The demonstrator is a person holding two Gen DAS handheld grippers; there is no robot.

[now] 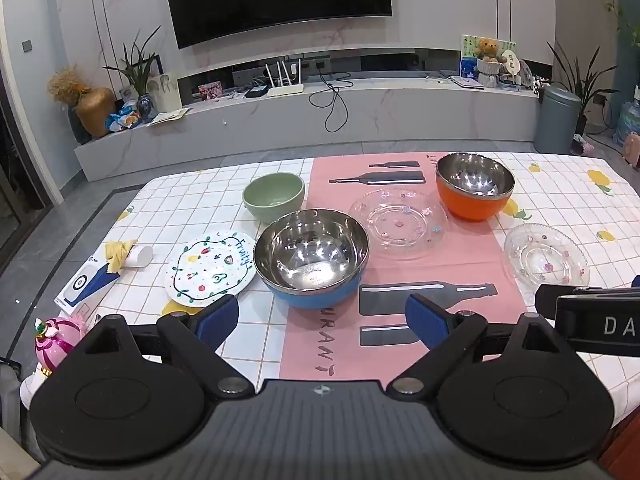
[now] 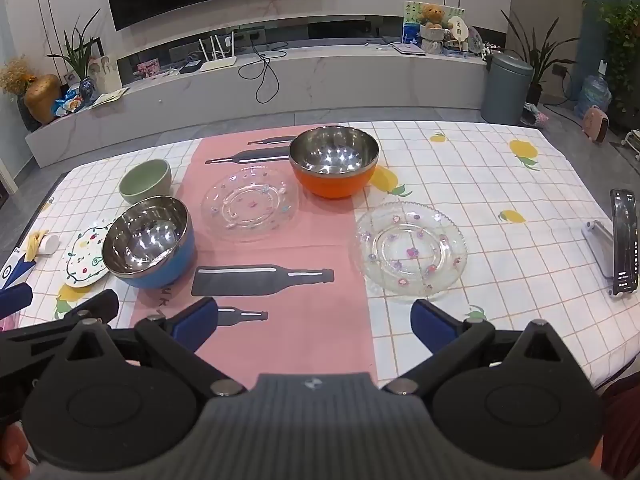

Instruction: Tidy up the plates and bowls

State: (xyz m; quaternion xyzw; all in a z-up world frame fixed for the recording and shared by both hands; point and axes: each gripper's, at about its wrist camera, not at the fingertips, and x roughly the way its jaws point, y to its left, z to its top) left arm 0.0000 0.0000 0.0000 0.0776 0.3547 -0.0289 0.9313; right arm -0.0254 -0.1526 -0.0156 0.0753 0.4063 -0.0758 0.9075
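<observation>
So both grippers are just hanging over the near edge of the desk (image 2: 460, 168), angled down at it. The left gripper (image 1: 322, 320) has its blue fingers (image 1: 218, 316) spread wide with nothing between them, and same deal with the right gripper (image 2: 314, 322), fingers (image 2: 198, 318) wide apart and empty.

All the dishes are spread out on the desk, nothing stacked. On the left side there's a white plate with fruit doodles (image 1: 211, 267), and touching or at least right up against it is a steel bowl with a blue outside (image 1: 311, 258), sitting at the left edge of the pink runner (image 2: 280, 320). Just behind that one is a green bowl (image 1: 274, 196) on the checkered cloth. A clear glass plate with little flowers (image 1: 398, 222) sits in the middle of the runner, and behind it to the right is a steel bowl with an orange outside (image 1: 474, 186), straddling the runner's right edge. A second clear flowered plate (image 2: 410, 252) is off the runner on the right, nearest the right gripper.

Random other stuff: a phone on a stand (image 2: 624, 240) at the far right, a blue and white box (image 1: 86, 286) and a small white cup on its side (image 1: 138, 256) at the far left.
</observation>
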